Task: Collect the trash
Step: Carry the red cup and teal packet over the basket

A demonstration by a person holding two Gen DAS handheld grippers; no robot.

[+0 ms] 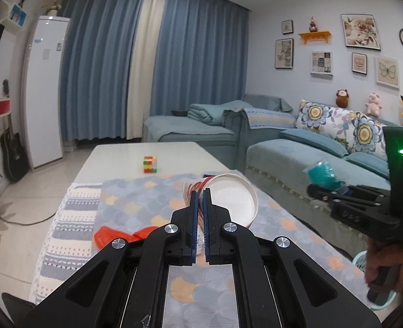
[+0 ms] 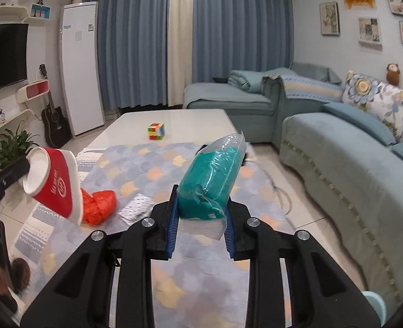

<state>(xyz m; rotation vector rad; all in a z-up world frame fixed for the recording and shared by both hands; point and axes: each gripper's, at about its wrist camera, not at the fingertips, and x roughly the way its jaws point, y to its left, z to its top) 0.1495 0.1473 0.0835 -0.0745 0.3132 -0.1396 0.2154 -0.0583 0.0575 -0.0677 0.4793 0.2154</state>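
Observation:
My left gripper [image 1: 200, 194] is shut on the rim of a red and white paper cup [image 1: 235, 201], held on its side above the patterned cloth; the cup also shows in the right wrist view [image 2: 55, 184]. My right gripper [image 2: 201, 207] is shut on a teal tissue pack in clear plastic [image 2: 213, 176], held above the cloth; that pack also shows in the left wrist view [image 1: 323, 175]. An orange crumpled wrapper [image 2: 98, 205] and a silver foil blister pack [image 2: 135, 208] lie on the cloth. The wrapper also shows in the left wrist view [image 1: 111, 236].
A Rubik's cube [image 1: 150, 164] stands on the white coffee table [image 1: 113, 158]. A teal sofa [image 2: 346, 164] runs along the right. A light blue bin rim [image 1: 361, 261] sits low at the right by the hand. A guitar [image 2: 55, 125] and white fridge [image 2: 81, 68] stand at the back left.

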